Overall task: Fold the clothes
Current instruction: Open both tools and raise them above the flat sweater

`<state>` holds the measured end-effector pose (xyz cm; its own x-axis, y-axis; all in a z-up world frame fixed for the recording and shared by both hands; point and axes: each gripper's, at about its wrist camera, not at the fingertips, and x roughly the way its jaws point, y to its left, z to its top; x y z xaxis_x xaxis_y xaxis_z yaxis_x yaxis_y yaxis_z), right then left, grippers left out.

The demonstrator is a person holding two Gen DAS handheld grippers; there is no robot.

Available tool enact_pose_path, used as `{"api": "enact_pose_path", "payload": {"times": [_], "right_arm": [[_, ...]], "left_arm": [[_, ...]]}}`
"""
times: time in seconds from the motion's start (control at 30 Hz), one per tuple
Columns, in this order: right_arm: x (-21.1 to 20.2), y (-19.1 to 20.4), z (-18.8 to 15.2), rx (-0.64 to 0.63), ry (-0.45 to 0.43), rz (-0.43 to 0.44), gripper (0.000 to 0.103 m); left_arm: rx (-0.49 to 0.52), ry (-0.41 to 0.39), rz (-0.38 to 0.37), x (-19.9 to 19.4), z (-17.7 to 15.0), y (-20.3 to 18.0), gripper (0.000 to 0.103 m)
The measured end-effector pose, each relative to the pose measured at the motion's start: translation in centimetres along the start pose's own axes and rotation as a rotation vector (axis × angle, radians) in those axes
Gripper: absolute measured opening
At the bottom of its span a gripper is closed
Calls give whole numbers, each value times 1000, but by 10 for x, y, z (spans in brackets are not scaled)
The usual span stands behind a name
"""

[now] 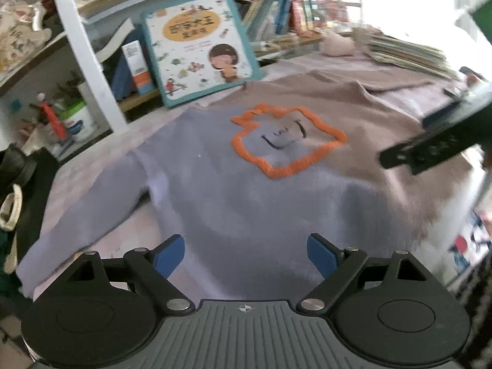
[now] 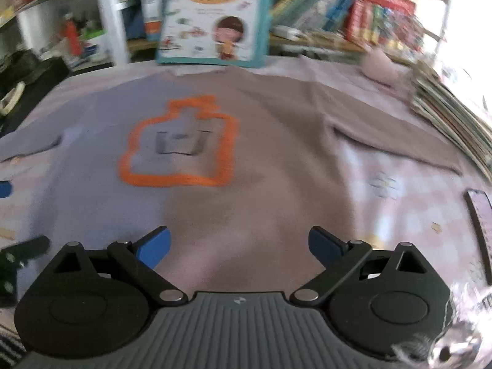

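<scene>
A two-tone sweater (image 1: 246,190), lilac on one half and dusty brown on the other, lies flat with an orange outlined patch (image 1: 286,138) on its chest. It also shows in the right wrist view (image 2: 246,160) with both sleeves spread. My left gripper (image 1: 246,255) is open and empty above the sweater's hem. My right gripper (image 2: 240,246) is open and empty above the hem too. The right gripper's black body (image 1: 436,144) shows at the right of the left wrist view.
A children's book (image 1: 200,46) leans against a shelf of books (image 1: 292,9) behind the sweater. A stack of books (image 2: 452,113) lies at the right. A dark phone (image 2: 479,215) lies near the right edge. Bottles and a tub (image 1: 73,120) stand at the left.
</scene>
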<state>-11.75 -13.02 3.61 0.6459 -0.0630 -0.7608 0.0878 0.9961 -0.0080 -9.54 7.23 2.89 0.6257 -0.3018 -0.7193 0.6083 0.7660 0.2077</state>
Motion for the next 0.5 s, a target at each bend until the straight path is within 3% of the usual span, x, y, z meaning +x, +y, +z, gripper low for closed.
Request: {"api": "enact_pose_path", "payload": {"times": [0.2, 0.5], "right_arm": [[-1, 77, 2, -107, -46, 6, 97], [2, 133, 7, -158, -55, 11, 98]], "left_arm": [[80, -32, -3, -11, -21, 35, 89], [-89, -1, 118, -22, -48, 110, 89]]}}
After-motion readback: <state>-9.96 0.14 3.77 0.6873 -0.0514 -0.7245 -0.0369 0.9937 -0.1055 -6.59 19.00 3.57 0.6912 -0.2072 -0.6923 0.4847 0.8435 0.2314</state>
